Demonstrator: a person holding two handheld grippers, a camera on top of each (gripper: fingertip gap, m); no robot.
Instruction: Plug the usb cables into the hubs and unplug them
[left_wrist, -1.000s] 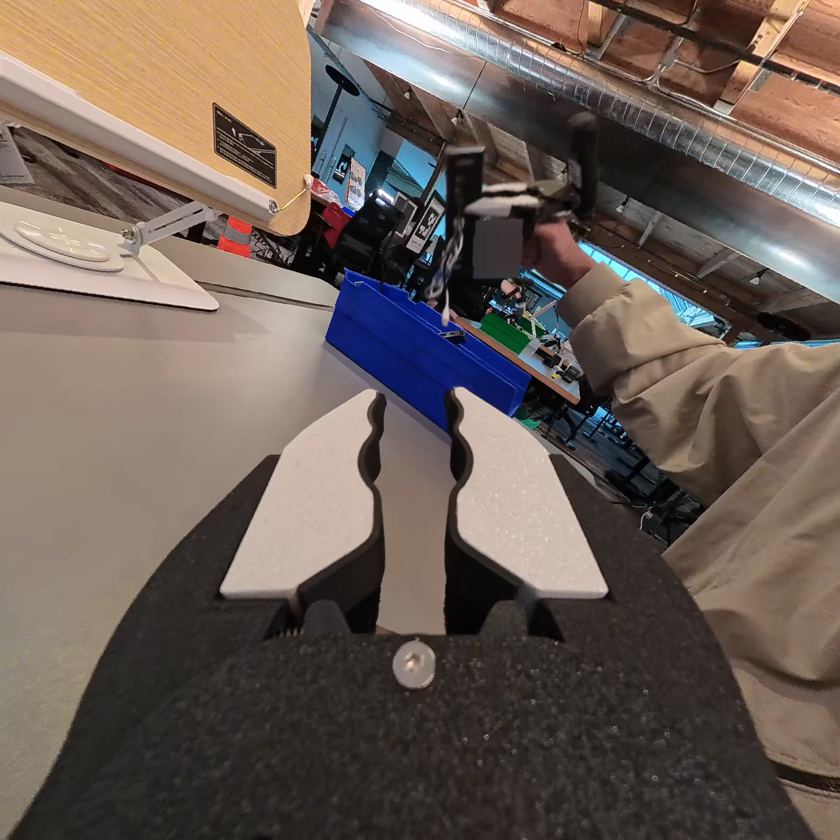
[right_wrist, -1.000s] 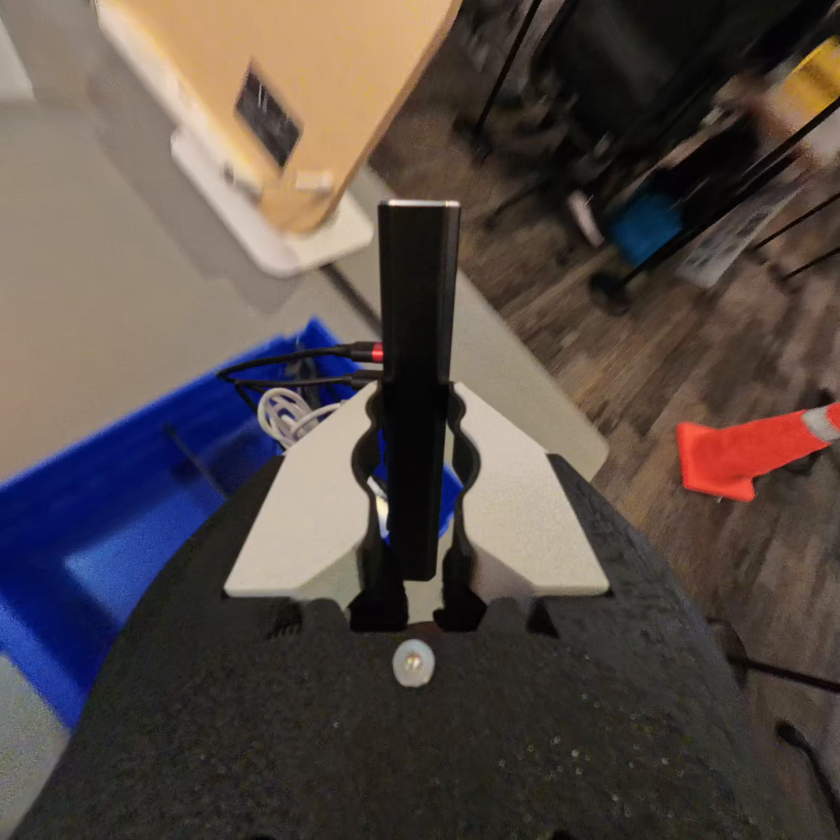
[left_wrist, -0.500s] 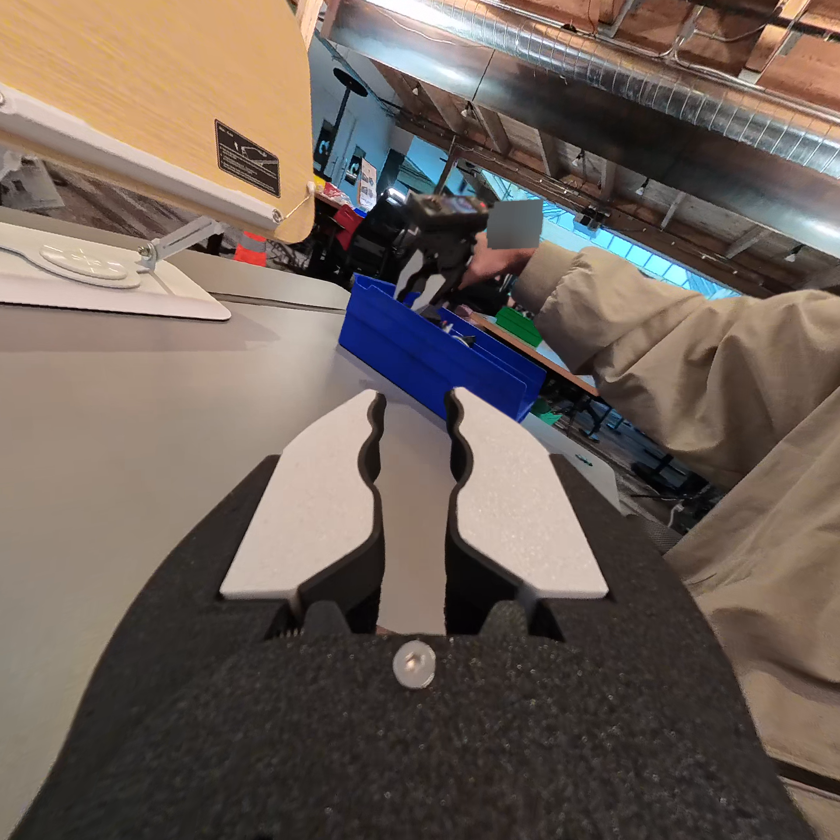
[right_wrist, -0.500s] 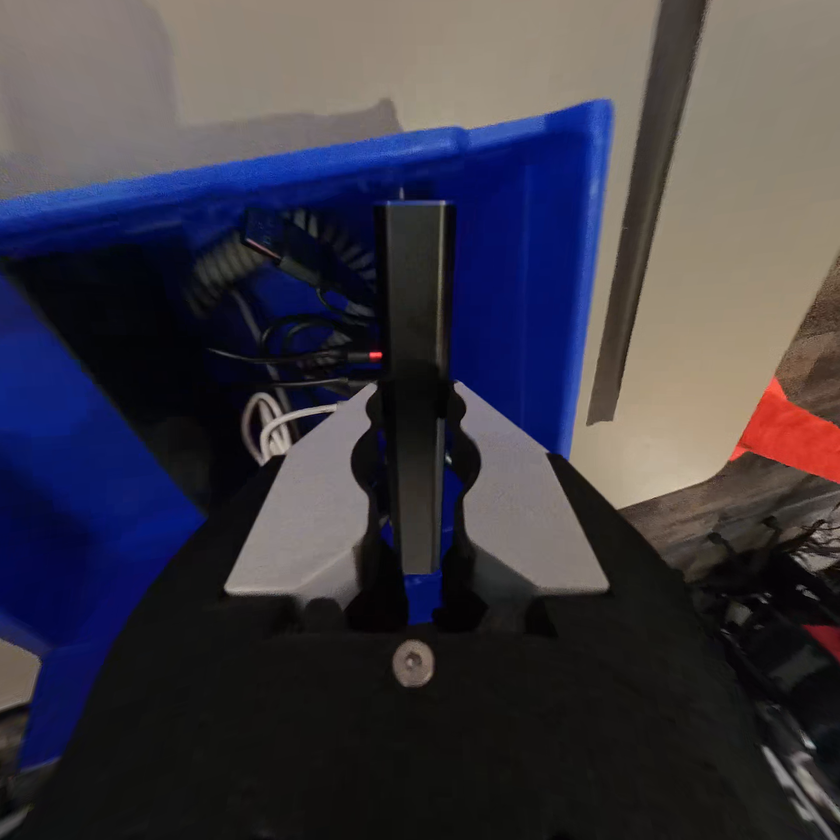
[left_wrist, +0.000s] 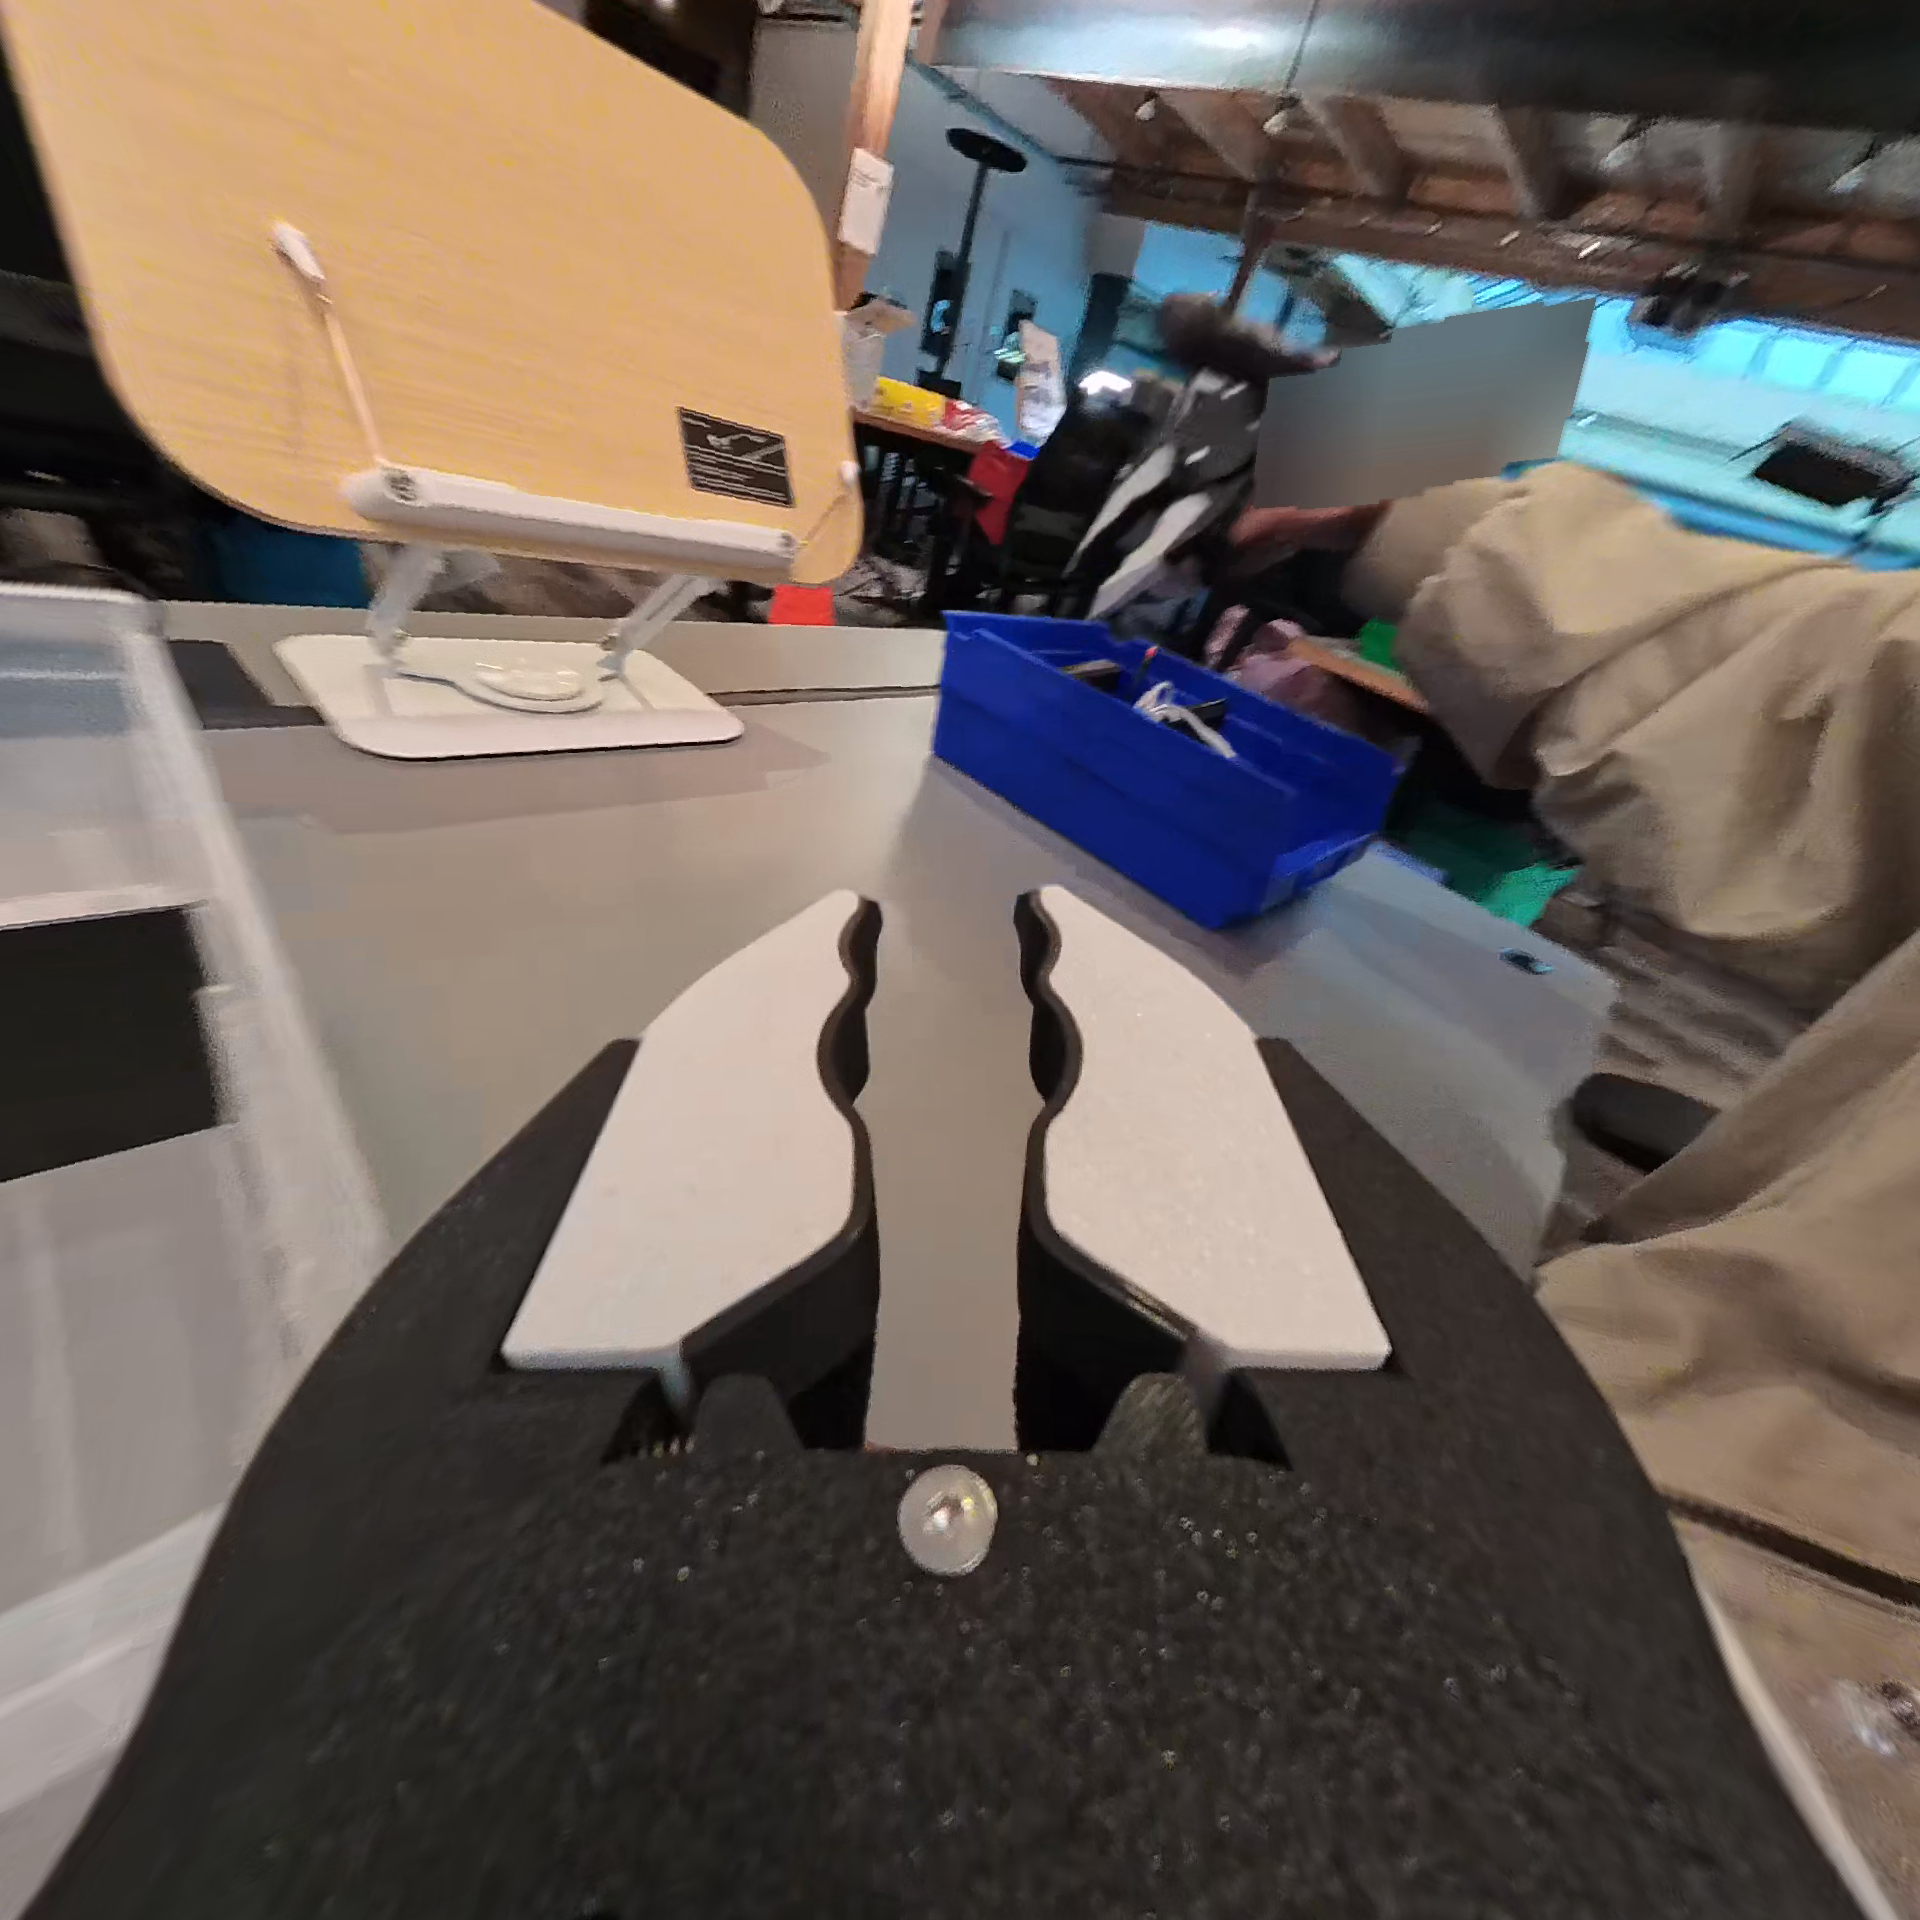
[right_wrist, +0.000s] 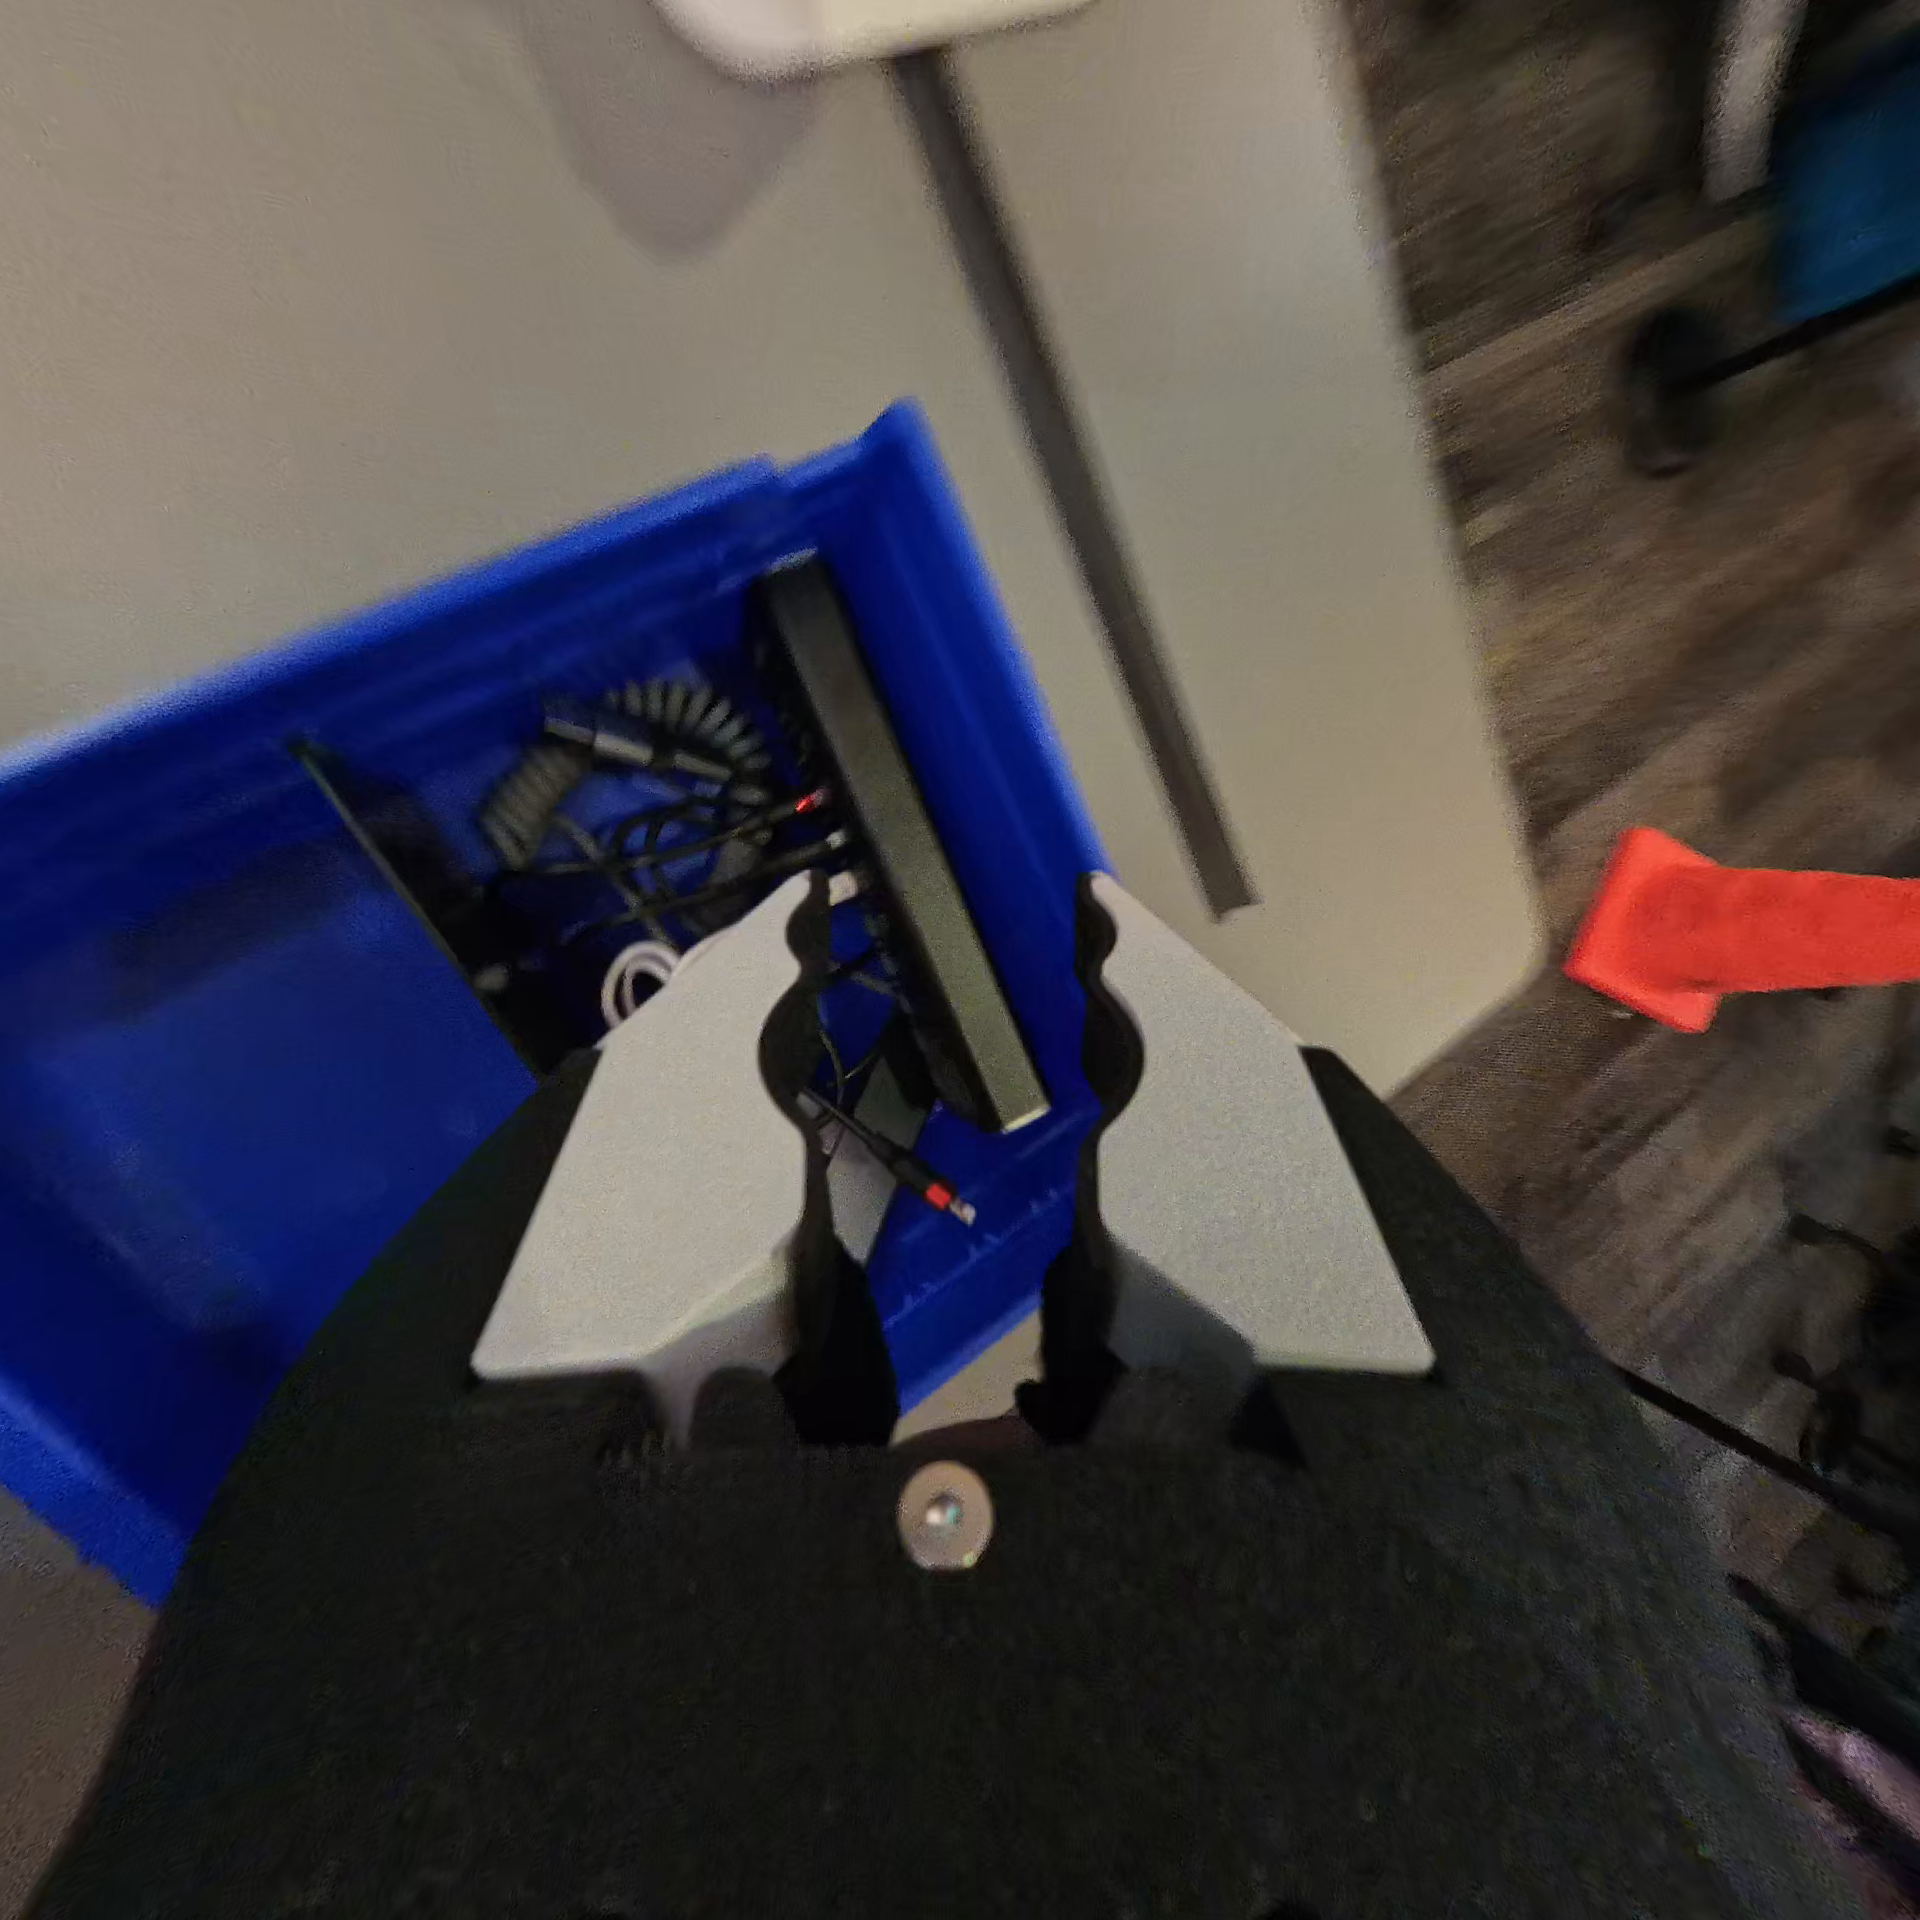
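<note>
Right gripper (right_wrist: 951, 904): spread wide, holding nothing; it hangs above the blue bin (right_wrist: 312, 727)
Hub (right_wrist: 899, 842): black bar, lying tilted inside the bin by its right wall; cables (right_wrist: 665, 821) are beside it
Left gripper (left_wrist: 945, 920): empty, jaws apart; over the grey table (left_wrist: 520, 914)

I see a smooth, matt grey table (left_wrist: 540, 935). At its right edge sits a glossy blue plastic bin (left_wrist: 1122, 810); inside lies a satin black hub (right_wrist: 904, 852). At the far edge, a stand's pale wood-grain board (left_wrist: 447, 260). My gripper fingers (left_wrist: 717, 1164) look grainy, matt grey.
</note>
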